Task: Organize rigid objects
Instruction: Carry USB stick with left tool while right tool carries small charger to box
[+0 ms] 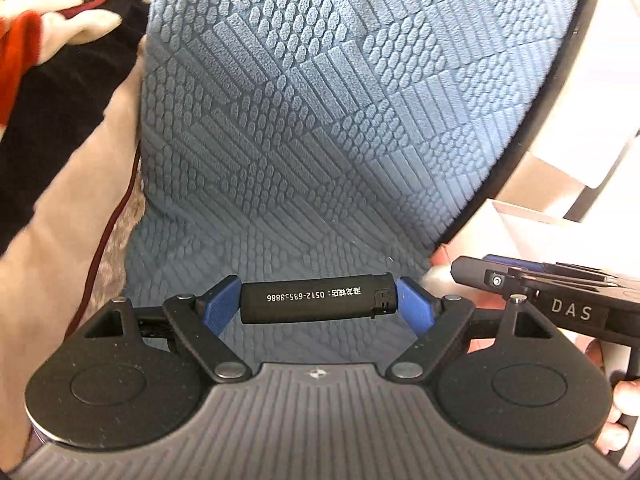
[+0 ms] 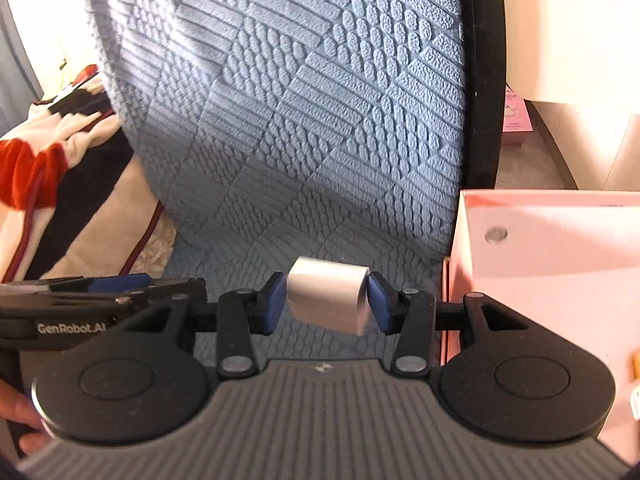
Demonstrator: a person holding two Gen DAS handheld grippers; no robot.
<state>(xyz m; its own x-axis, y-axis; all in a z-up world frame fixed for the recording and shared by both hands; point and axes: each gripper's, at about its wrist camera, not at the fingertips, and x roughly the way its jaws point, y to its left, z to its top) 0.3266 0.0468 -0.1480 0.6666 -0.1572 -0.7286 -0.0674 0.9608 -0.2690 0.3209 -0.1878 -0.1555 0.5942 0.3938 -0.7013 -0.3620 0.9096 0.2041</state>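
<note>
My left gripper (image 1: 319, 304) is shut on a black lighter (image 1: 318, 298) with white print, held lengthwise by its two ends between the blue pads, above a blue textured cushion (image 1: 320, 120). My right gripper (image 2: 327, 300) is shut on a small silver metal block (image 2: 328, 300), tilted a little between its blue pads. In the left wrist view, the right gripper's black body (image 1: 560, 300) reaches in from the right. In the right wrist view, the left gripper's body (image 2: 100, 304) lies at the left. A pink box (image 2: 552, 264) stands open at the right.
The round blue cushion (image 2: 300, 120) has a black rim (image 2: 484, 80). Red, black and white cloth (image 1: 60, 60) and beige fabric (image 1: 60, 260) lie to the left. White boxes (image 1: 560, 184) sit at the right. A person's fingers (image 1: 616, 420) hold the grippers.
</note>
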